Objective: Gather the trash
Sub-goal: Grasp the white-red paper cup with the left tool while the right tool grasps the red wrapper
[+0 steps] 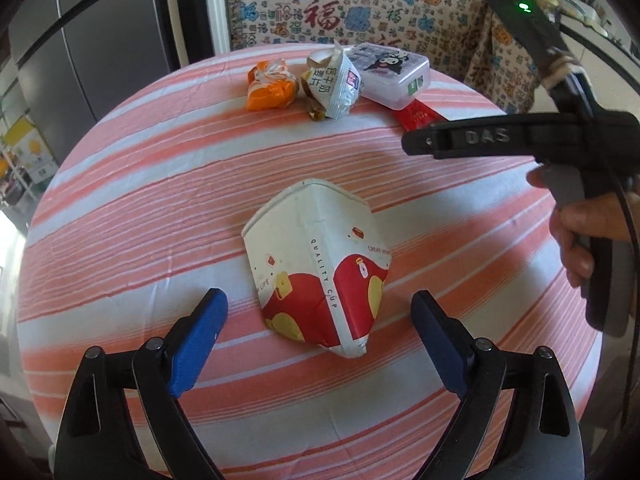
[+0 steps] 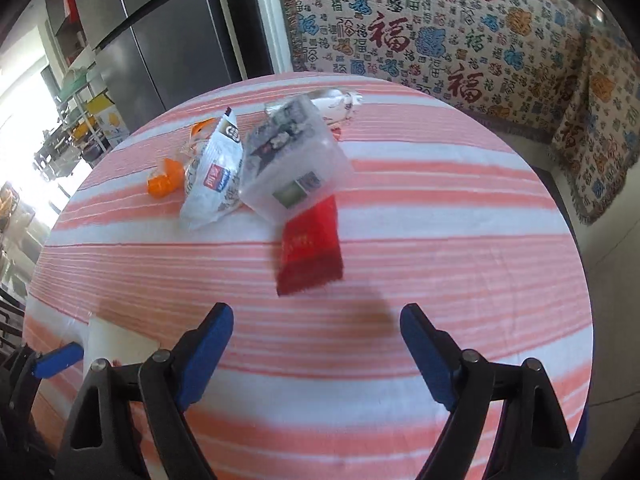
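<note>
A crushed white and red paper cup (image 1: 320,268) lies flat on the striped table, its bottom end between my left gripper's (image 1: 320,320) open blue fingers, untouched. At the far side lie an orange wrapper (image 1: 270,86), a white snack bag (image 1: 334,84) and a red packet (image 1: 416,114). In the right wrist view my right gripper (image 2: 318,330) is open and empty above the table, just short of the red packet (image 2: 310,252). Beyond it are the white snack bag (image 2: 214,176) and the orange wrapper (image 2: 166,178).
A clear plastic box (image 1: 394,74) with a cartoon lid stands at the far side, partly over the red packet; it also shows in the right wrist view (image 2: 294,156). The round table (image 2: 460,208) has a pink-striped cloth. A patterned sofa (image 2: 460,40) and a grey fridge (image 2: 168,40) stand behind.
</note>
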`<control>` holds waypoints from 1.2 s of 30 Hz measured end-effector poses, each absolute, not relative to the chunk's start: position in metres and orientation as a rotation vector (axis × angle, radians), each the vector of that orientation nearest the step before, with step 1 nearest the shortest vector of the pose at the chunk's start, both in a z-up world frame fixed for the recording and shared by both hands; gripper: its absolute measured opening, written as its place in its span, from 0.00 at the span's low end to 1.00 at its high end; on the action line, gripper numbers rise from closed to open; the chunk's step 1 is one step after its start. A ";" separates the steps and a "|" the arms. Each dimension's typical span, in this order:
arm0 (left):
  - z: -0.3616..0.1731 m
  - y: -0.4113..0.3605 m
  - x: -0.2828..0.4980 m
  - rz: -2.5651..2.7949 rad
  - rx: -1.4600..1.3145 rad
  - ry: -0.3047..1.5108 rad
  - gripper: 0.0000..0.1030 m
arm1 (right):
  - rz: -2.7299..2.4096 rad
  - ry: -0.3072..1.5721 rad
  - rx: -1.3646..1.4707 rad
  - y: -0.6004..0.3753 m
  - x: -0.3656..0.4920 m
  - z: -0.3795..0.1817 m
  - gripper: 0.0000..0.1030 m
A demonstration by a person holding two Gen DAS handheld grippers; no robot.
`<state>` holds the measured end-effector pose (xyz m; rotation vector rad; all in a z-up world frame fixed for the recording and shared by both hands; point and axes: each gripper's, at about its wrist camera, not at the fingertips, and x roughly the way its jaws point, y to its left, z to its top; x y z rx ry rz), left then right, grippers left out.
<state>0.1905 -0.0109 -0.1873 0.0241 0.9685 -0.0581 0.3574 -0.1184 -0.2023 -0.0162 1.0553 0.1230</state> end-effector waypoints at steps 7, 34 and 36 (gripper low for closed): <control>-0.187 -0.002 0.188 -0.057 0.025 0.972 0.91 | 0.059 1.019 -0.009 -0.129 0.358 -0.203 0.35; -0.177 0.002 0.211 -0.033 -0.069 1.059 0.87 | 0.087 1.215 0.040 -0.175 0.281 -0.162 0.65; -0.179 -0.002 0.216 -0.027 -0.045 1.080 0.81 | 0.087 1.240 -0.011 -0.166 0.293 -0.167 0.65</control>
